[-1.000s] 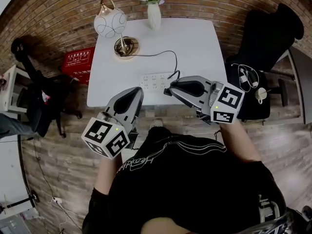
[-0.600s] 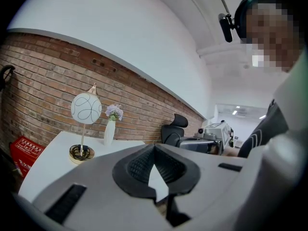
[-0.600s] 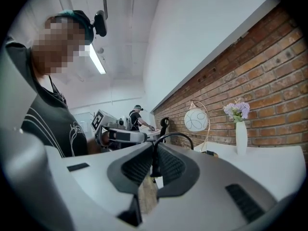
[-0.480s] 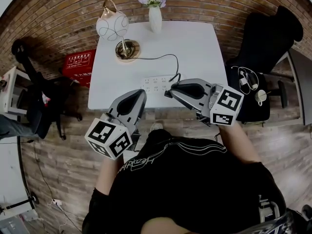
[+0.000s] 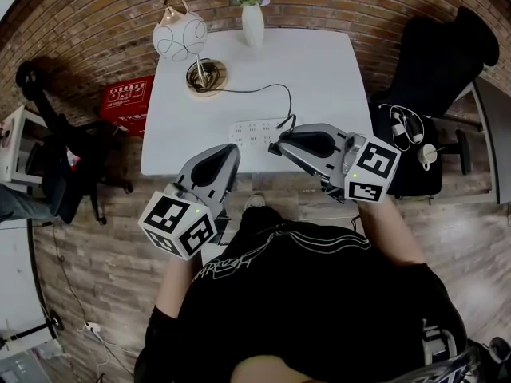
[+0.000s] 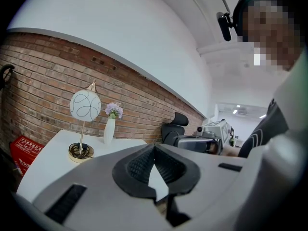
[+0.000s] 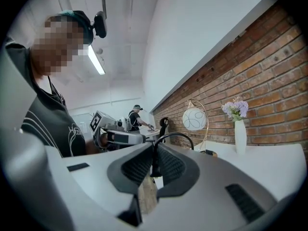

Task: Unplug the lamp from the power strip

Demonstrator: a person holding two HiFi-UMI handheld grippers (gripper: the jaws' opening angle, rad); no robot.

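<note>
Plug [image 7: 155, 167] in right claw [image 7: 155, 150], at power strip [image 5: 254, 132] (white)

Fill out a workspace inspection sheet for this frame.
Surface: white table.
Job's things: lamp at the far left corner; power strip near the front edge; plug between the right gripper jaws, seating in the strip cannot be told.
Clutter: vase of flowers at the far edge.
Grippers: right gripper shut on plug; left gripper shut, empty, near the table's front edge.
Cables: black cord runs from the lamp base to the plug.
Surroundings: brick wall, red box, black chairs, wood floor.
</note>
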